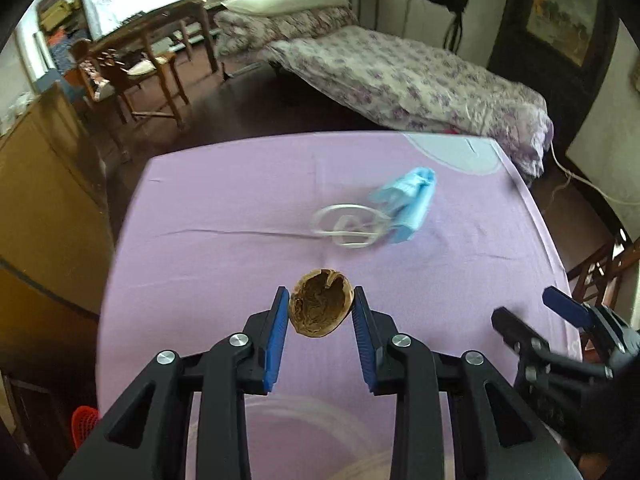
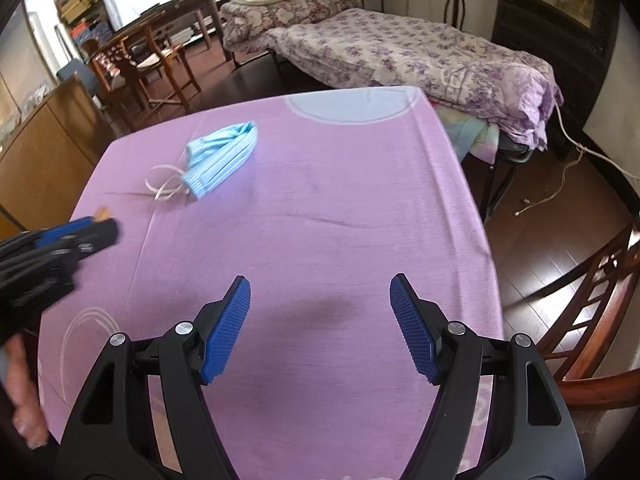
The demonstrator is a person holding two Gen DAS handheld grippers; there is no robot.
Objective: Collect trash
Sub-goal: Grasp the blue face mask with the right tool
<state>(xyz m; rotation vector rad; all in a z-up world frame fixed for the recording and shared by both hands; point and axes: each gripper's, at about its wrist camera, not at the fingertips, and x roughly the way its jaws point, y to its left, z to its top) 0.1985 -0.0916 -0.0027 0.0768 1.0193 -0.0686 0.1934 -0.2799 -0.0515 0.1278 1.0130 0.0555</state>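
Note:
A brown walnut shell half (image 1: 320, 308) sits between the blue pads of my left gripper (image 1: 320, 289), which is shut on it above the pink tablecloth (image 1: 224, 200). Its hollow side faces the camera. In the right wrist view the left gripper (image 2: 100, 222) shows at the left edge with a sliver of the shell (image 2: 103, 212) at its tip. A crumpled blue face mask (image 1: 408, 204) (image 2: 224, 156) with white ear loops lies further back on the table. My right gripper (image 2: 320, 284) hangs open over the cloth (image 2: 320, 200) with nothing between its fingers. It also appears at the right of the left wrist view as the right gripper (image 1: 524, 304).
A bed (image 2: 400, 52) with a floral cover stands beyond the table. Wooden chairs and a table (image 1: 140, 68) are at the back left, with a wooden cabinet (image 1: 40, 184) along the left. Another wooden chair (image 2: 592, 312) stands to the table's right. A red basket (image 1: 84, 420) is low at the left.

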